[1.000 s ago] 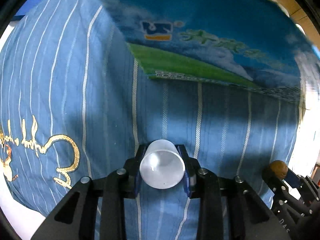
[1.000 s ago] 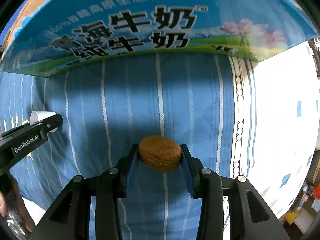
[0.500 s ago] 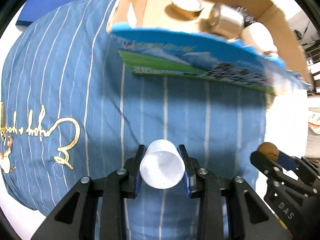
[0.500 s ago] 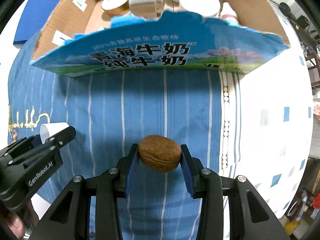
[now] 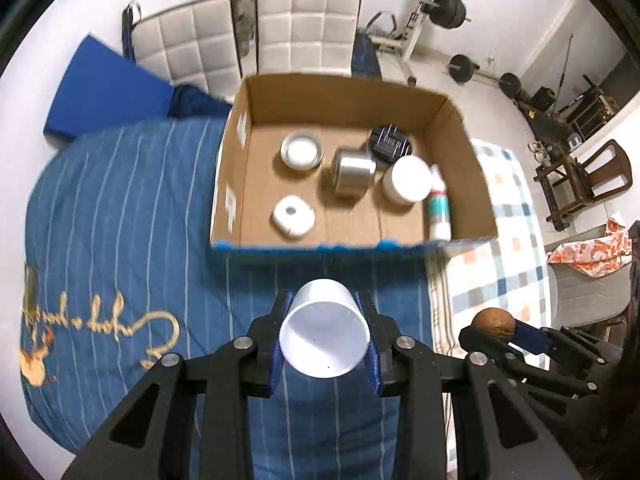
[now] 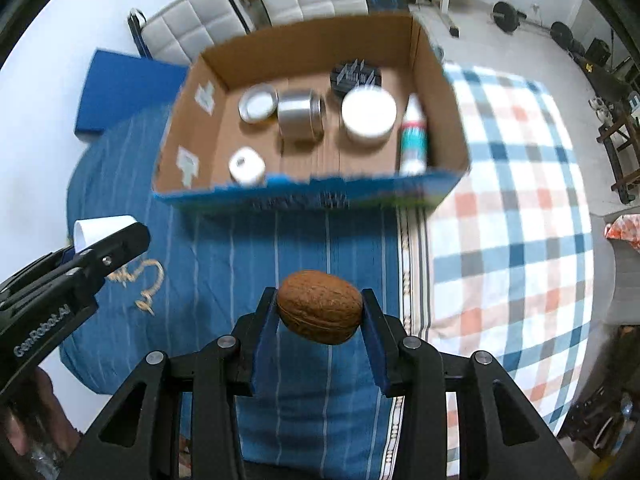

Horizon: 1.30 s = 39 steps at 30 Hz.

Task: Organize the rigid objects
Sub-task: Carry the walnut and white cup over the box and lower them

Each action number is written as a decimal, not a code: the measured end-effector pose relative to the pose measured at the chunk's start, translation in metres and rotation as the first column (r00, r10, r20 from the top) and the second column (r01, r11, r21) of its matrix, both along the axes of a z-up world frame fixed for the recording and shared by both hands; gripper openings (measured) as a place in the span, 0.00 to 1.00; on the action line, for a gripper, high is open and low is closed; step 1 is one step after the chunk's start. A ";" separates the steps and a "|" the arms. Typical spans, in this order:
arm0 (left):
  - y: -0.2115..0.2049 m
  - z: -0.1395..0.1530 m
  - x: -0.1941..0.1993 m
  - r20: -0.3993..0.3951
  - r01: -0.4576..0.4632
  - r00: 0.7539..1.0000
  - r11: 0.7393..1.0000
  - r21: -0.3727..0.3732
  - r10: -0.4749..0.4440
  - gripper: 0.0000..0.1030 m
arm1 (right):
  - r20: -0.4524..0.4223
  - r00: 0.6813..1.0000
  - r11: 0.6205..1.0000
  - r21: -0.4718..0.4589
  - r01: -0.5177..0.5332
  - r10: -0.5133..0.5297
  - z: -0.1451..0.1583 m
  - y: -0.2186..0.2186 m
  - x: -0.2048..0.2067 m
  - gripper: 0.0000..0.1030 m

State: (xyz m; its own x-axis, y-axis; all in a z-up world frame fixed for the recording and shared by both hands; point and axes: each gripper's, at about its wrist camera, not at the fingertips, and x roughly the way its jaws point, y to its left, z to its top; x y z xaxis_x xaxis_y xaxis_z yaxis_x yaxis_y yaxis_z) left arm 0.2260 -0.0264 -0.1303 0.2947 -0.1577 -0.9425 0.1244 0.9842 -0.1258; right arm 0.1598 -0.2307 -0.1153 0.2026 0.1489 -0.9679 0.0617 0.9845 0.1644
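On a bed under a blue striped blanket [image 5: 120,220], a cardboard box [image 5: 460,128] already holding several containers is approached, while a white cup [image 5: 324,336] is pinched in the left claw [image 5: 325,334] and a walnut [image 6: 319,306] in the right claw [image 6: 320,312], both not yet placed.

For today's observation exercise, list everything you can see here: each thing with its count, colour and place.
cardboard box: 1, brown with blue outside, on the bed
round tin: 1, silver, in box
metal can: 1, silver, on its side in box
white jar: 1, in box
black disc: 1, in box
white rounded case: 1, in box
bottle: 1, white and teal, lying in box
striped cover: 1, blue
checked sheet: 1
white cup: 1, in left claw
walnut: 1, brown, in right claw
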 end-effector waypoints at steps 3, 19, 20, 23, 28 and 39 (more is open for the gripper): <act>0.000 0.010 0.009 0.029 0.001 1.000 1.000 -0.002 -0.001 0.28 | 0.043 0.999 1.000 0.010 0.007 -0.007 0.021 -0.002 0.009 0.42; 0.011 -0.017 0.086 -0.011 -0.045 0.999 0.999 -0.017 0.045 0.28 | 0.051 0.999 1.000 0.011 -0.001 0.001 0.013 -0.003 0.080 0.42; 0.012 -0.022 0.092 -0.020 -0.047 0.999 0.999 -0.009 0.047 0.28 | 0.045 0.999 1.000 0.009 0.001 -0.001 0.006 -0.003 0.087 0.42; 0.017 -0.048 0.117 -0.071 -0.064 0.995 0.998 0.002 0.064 0.28 | 0.004 1.000 1.000 0.017 0.009 -0.009 -0.021 -0.001 0.110 0.42; 0.021 -0.095 0.154 -0.167 -0.069 0.983 0.997 0.024 0.072 0.28 | -0.068 0.997 1.000 0.009 0.021 -0.020 -0.067 -0.001 0.141 0.42; 0.021 -0.177 0.194 -0.334 -0.058 0.941 0.998 0.017 0.060 0.28 | -0.197 0.979 0.998 0.014 0.063 -0.059 -0.140 -0.005 0.183 0.42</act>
